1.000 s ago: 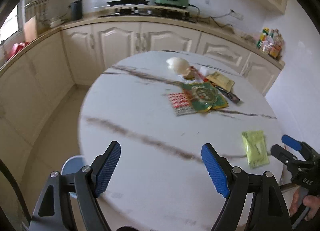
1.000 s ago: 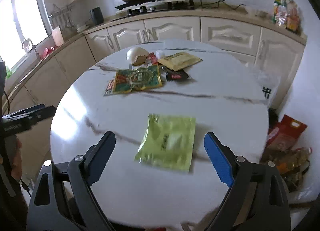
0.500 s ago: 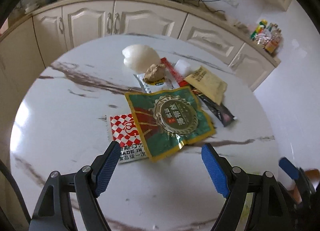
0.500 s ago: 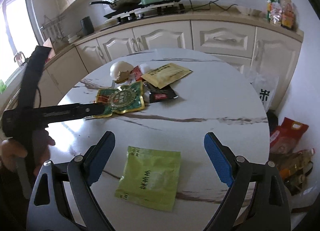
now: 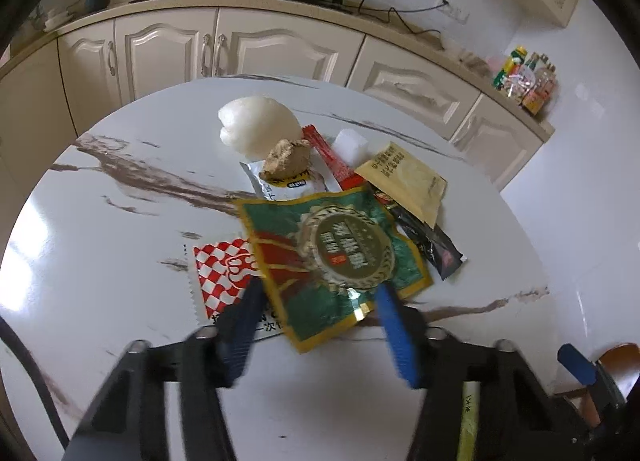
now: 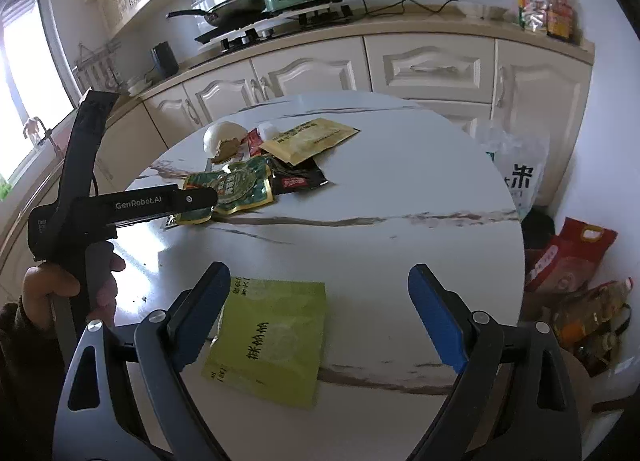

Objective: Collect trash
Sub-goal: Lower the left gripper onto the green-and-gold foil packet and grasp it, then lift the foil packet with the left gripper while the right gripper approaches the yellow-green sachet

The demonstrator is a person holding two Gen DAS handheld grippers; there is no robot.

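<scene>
A pile of wrappers lies on the round marble table (image 5: 100, 261). A green and gold packet (image 5: 336, 249) is on top, over a red-checked wrapper (image 5: 220, 273). My left gripper (image 5: 320, 301) is open, its blurred jaws straddling the near corner of the green and gold packet, which also shows in the right wrist view (image 6: 236, 189). My right gripper (image 6: 320, 301) is open above a light green packet (image 6: 272, 337) near the table's front edge, which sits towards its left jaw.
Behind the pile lie a white wad (image 5: 256, 129), a brown lump (image 5: 286, 159), a red stick packet (image 5: 332, 161), a yellow packet (image 5: 404, 177) and a black packet (image 5: 432, 241). Bags (image 6: 568, 261) stand on the floor right of the table. Kitchen cabinets (image 5: 240, 45) run behind.
My left gripper has moved forward over the table to the pile and its jaws have narrowed around the green and gold packet's corner. My right gripper stays over the light green packet.
</scene>
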